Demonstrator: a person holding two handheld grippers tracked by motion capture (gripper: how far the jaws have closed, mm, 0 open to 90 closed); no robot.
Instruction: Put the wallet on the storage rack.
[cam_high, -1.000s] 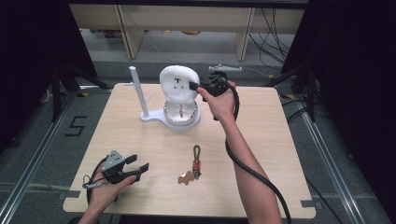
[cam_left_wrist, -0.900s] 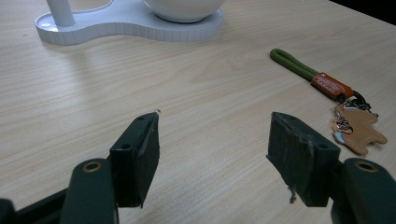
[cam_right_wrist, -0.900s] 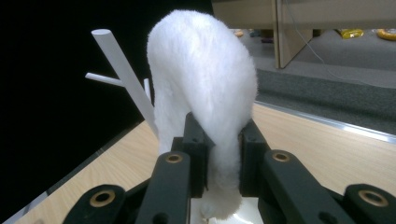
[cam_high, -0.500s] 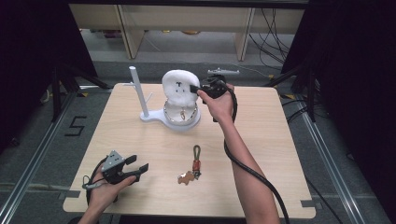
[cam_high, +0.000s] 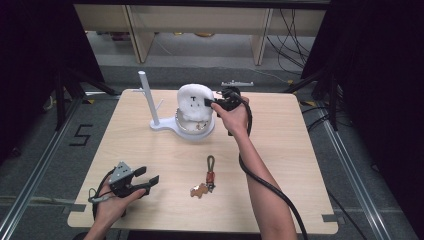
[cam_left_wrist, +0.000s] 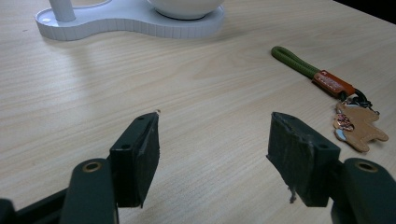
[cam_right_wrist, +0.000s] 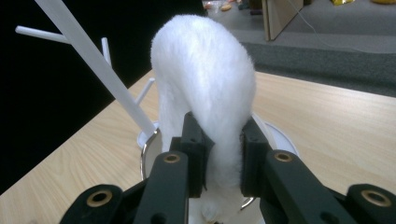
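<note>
Since the earlier frames the right gripper (cam_high: 212, 105) has sunk a little, lowering the white fluffy piece (cam_high: 194, 101) toward the white stand (cam_high: 165, 126) at the table's far middle; its 2 jaws pinch the fluff's right edge, though they have just eased apart slightly. The left gripper (cam_high: 150, 182) rests near left, jaws wide, with the keychain (cam_high: 205, 180) lying to its right.

One white fluffy object (cam_high: 194, 101), one white stand (cam_high: 161, 122) (post with side pegs), one metal ring (cam_high: 186, 126), one keychain (cam_high: 206, 178), two grippers, left gripper (cam_high: 145, 183), right gripper (cam_high: 210, 104), one table (cam_high: 300, 150)
</note>
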